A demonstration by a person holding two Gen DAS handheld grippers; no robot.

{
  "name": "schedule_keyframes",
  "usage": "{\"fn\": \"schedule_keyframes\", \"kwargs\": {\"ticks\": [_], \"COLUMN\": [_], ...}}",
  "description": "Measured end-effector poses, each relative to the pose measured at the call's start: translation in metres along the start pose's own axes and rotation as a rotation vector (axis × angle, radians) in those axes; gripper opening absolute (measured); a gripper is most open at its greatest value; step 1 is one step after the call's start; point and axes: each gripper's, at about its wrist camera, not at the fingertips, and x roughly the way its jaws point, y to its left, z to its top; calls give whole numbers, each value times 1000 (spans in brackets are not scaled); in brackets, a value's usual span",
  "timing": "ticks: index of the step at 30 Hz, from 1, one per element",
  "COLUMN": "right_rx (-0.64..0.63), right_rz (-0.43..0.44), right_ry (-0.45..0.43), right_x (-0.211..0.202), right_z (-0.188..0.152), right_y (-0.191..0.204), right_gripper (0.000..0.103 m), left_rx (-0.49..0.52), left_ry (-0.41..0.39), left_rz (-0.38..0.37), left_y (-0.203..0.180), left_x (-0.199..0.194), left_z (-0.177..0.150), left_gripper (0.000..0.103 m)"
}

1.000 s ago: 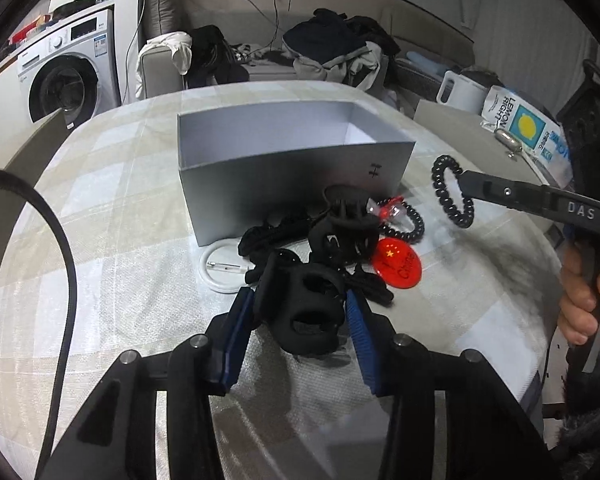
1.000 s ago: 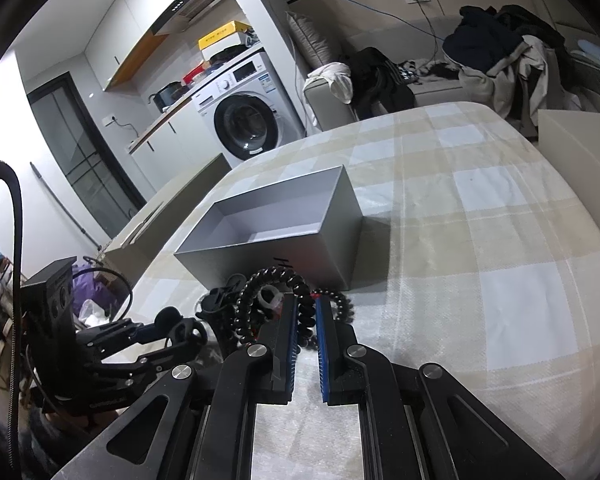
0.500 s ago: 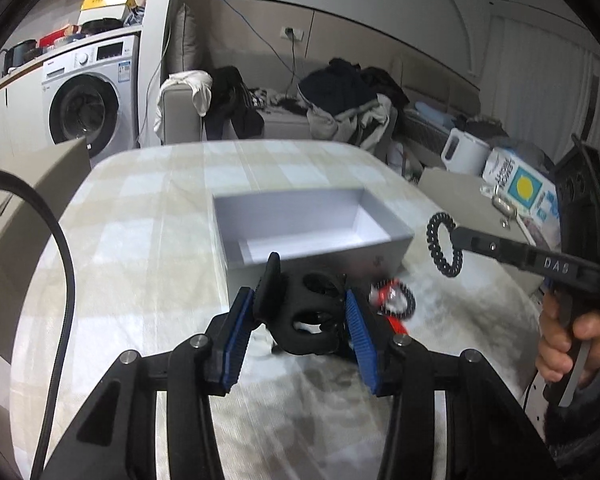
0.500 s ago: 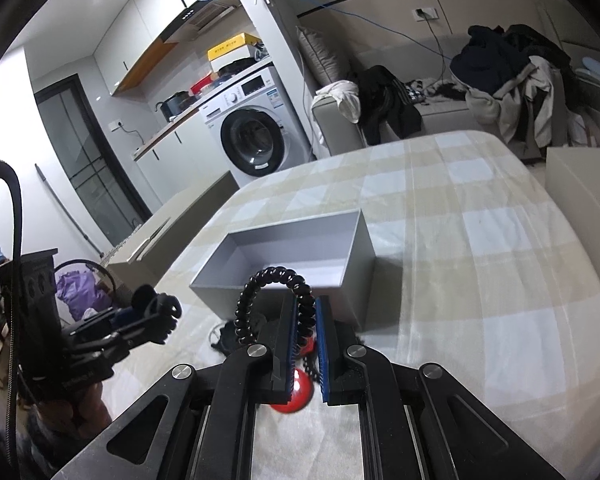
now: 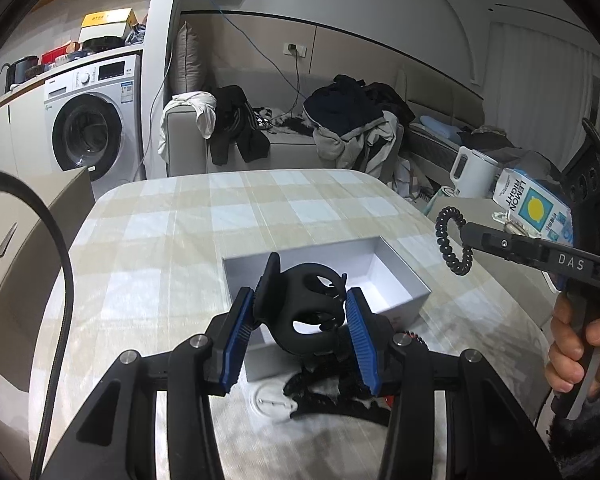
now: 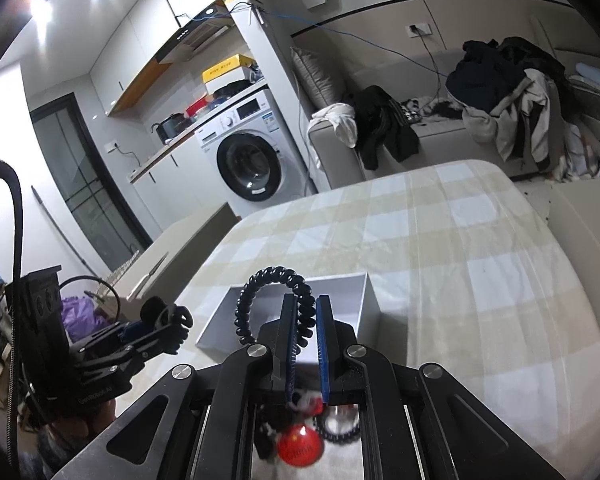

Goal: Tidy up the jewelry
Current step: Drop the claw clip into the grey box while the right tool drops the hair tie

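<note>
My left gripper [image 5: 300, 312] is shut on a black claw hair clip [image 5: 304, 312] and holds it in the air just in front of an open grey box [image 5: 396, 276]. My right gripper [image 6: 304, 320] is shut on a black spiral hair tie [image 6: 260, 292], held above the near edge of the same box [image 6: 352, 292]. In the left wrist view the right gripper [image 5: 466, 236] and the hair tie [image 5: 448, 244] hang to the right of the box. In the right wrist view the left gripper with the clip [image 6: 168, 320] is at the left.
On the checked tablecloth below lie a red round badge [image 6: 300, 446], a black bead bracelet [image 6: 338, 426], black hair pieces [image 5: 332, 396] and a white disc [image 5: 270, 400]. A white kettle [image 5: 474, 176] and a lemon carton [image 5: 534, 210] stand to the right. A washing machine and a sofa are behind.
Both grippers have risen from the table, the left with the claw clip and the right with the spiral hair tie. They now sit higher, near the box.
</note>
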Motion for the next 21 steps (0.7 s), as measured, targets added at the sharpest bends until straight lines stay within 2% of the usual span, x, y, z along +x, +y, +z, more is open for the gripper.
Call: {"fn": "schedule_keyframes", "kwargs": {"ticks": [12, 21], "right_rx": [0, -14], "right_rz": [-39, -68], "right_ry": [55, 108], "right_x": [35, 57], "right_z": [8, -2], "right_y": [-7, -8], "right_gripper": [8, 8], "left_rx": [-9, -27], "left_ry": [2, 55], "left_rz": [24, 21], "left_y": [6, 8], "left_x": [21, 43], "left_z": [15, 11], "left_gripper": [41, 41]}}
